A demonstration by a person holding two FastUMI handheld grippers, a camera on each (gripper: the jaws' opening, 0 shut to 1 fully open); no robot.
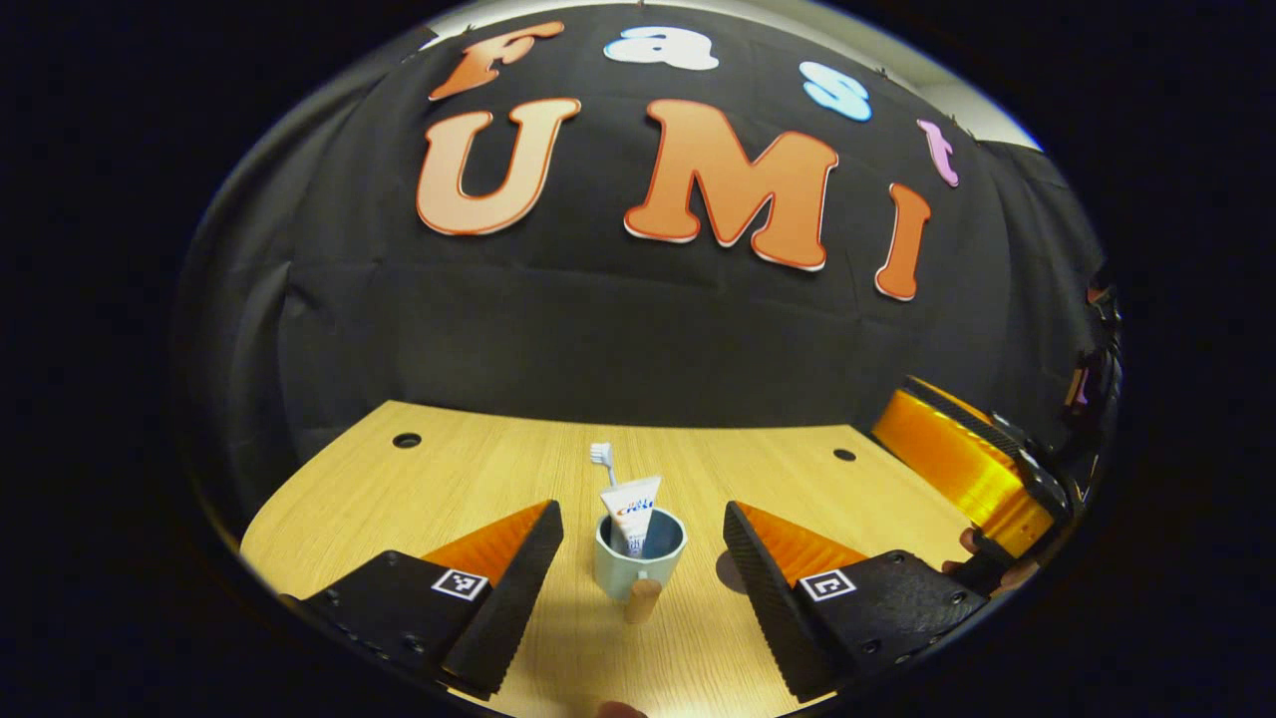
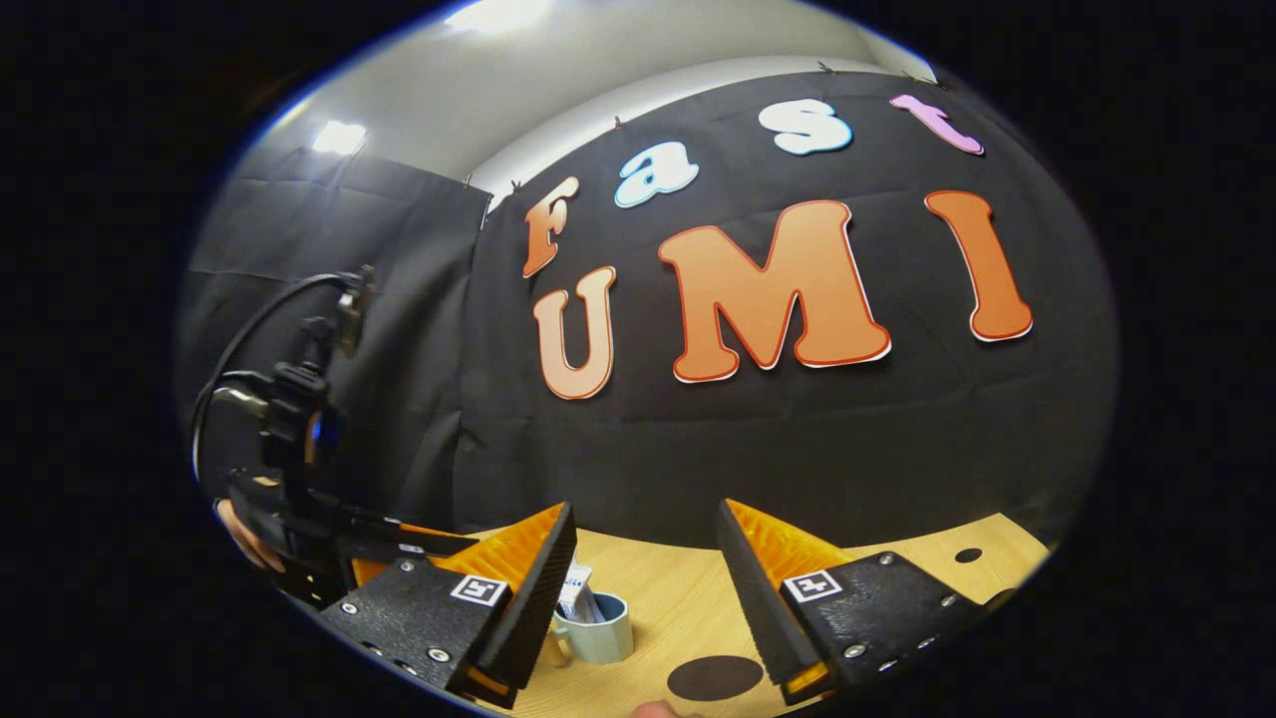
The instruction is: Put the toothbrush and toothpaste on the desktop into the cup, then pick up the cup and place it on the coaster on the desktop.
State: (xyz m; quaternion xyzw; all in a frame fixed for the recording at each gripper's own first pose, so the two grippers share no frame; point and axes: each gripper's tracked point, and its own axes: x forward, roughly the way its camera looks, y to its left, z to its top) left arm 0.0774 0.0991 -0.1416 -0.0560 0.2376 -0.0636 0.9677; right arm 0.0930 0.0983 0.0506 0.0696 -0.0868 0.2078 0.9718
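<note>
Left gripper (image 1: 638, 543) jaws apart, pale cup (image 1: 638, 566) w/ toothbrush (image 1: 602, 461), toothpaste (image 1: 630, 511)

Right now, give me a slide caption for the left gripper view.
Open left gripper faces the cup holding toothbrush and toothpaste.

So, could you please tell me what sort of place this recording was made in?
Probably a staged recording booth, not a real bathroom: black cloth wall, bare wooden desktop with cable holes, and a cup holding a toothbrush and toothpaste.
</note>
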